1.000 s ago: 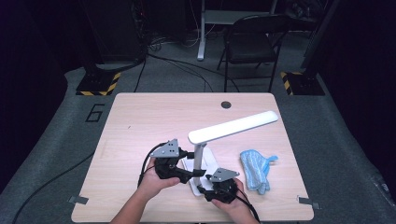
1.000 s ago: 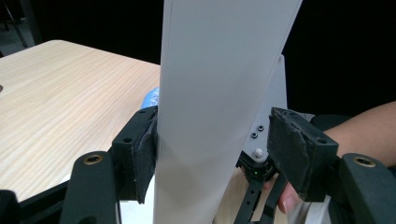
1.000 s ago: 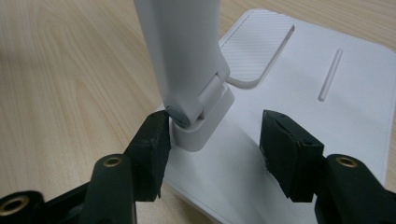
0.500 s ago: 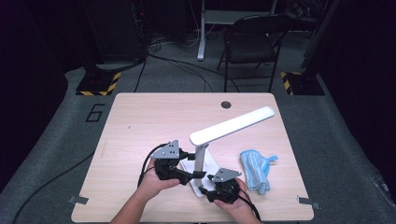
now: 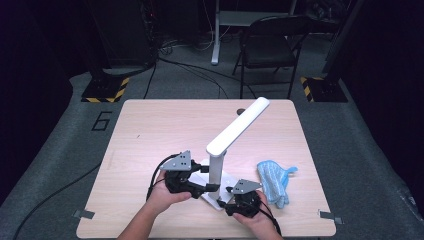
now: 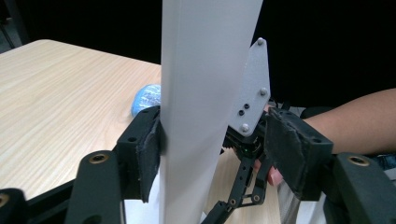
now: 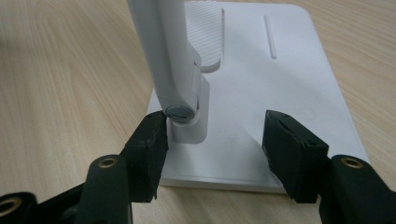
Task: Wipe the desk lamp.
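Two grippers work a white desk lamp [image 5: 220,165] at the table's [image 5: 150,130] near edge. The right gripper [image 7: 212,140] stands half open around the hinge on the lamp's base [image 7: 280,70], one pad touching it. The left gripper [image 6: 217,149] has just been closing around the upright post, one pad touching, the other clear. A blue cloth [image 5: 274,181] lies beside the base.

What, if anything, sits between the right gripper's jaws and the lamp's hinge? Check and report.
Nothing visible blocks it. In the right gripper view the right gripper straddles the lamp hinge on the white base: one pad is against the hinge side, the other stands clear over bare base. The blue cloth lies off to the side.
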A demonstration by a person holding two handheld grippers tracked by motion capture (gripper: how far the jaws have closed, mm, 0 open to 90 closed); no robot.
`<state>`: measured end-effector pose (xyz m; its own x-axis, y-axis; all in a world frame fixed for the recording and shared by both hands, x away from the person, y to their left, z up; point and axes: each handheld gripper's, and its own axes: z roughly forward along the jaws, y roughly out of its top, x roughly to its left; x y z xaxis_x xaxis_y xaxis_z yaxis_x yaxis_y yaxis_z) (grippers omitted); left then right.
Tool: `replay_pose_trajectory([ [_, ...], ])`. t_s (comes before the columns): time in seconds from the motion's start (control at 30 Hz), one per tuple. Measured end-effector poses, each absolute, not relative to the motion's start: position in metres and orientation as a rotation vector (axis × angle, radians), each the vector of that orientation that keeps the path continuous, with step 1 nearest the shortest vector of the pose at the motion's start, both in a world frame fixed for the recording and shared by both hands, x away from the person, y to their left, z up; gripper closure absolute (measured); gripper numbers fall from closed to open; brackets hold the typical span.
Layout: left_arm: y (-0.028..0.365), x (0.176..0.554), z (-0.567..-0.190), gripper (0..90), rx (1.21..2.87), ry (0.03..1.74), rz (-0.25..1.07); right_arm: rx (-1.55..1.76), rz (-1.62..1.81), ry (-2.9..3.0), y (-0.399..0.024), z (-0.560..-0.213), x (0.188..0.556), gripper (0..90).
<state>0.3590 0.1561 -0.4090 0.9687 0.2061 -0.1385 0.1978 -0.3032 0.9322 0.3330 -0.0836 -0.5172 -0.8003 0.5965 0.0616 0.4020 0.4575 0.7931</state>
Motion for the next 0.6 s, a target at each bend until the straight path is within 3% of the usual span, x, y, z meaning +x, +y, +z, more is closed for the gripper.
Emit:
replay_pose_trajectory([
  [0.37,0.156,0.361,-0.41,54.9,1.887,0.328,0.022,0.858,1.251,2.474,-0.088,-0.517,0.334,39.9],
  [0.5,0.154,0.363,-0.41,54.3,1.892,0.312,0.018,0.858,1.245,2.475,-0.088,-0.517,0.334,39.9],
  [0.6,0.145,0.364,-0.413,48.3,1.902,0.306,-0.014,0.887,1.279,2.465,-0.087,-0.518,0.333,41.0],
])
